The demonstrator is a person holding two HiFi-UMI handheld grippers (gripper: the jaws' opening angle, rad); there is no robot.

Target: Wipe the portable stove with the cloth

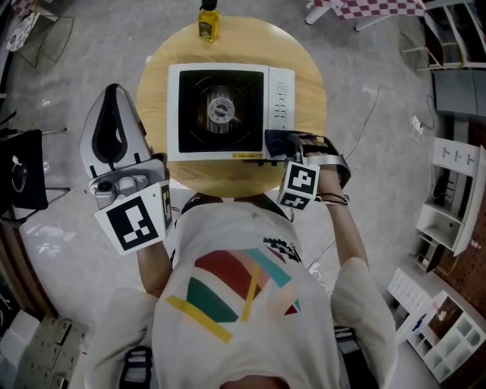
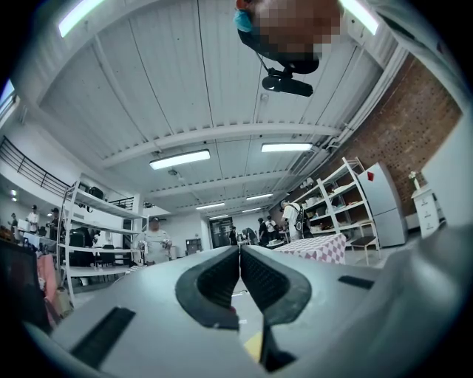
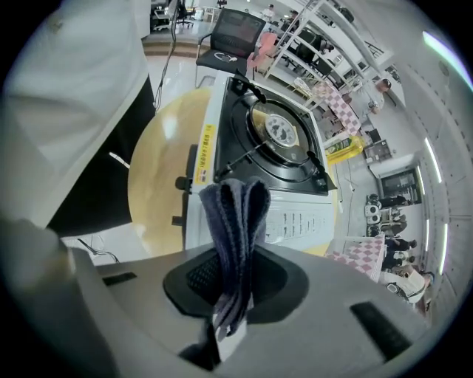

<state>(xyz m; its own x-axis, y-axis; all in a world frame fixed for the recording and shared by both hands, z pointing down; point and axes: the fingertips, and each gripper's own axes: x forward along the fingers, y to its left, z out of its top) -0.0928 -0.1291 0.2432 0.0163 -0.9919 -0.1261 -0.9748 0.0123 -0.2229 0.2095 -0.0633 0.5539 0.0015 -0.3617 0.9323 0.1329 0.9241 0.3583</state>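
- Holding a folded dark cloth (image 3: 235, 221), the right gripper (image 3: 233, 279) has its jaws closed on it. The cloth stands up out of the jaws, and its lower end passes down between them toward the camera.
- Just ahead of this gripper lies the portable stove (image 3: 277, 129), white with a black burner well. The cloth is at the stove's corner nearest this gripper, beside the control panel.
- In the head view the cloth seems to touch the stove's edge, but I cannot be sure, because the gripper covers part of that place.
- The stove sits on a round wooden tabletop (image 1: 304, 45). Beyond the stove from the right gripper, a yellow bottle (image 1: 208, 21) stands at the far rim.
- The left gripper (image 1: 114, 95) is off the tabletop, well apart from the cloth, with the stove to its right. It is lifted and points upward, and its own view shows the ceiling (image 2: 185, 88) ahead.
- The left gripper's jaws are pressed together, with nothing between them.
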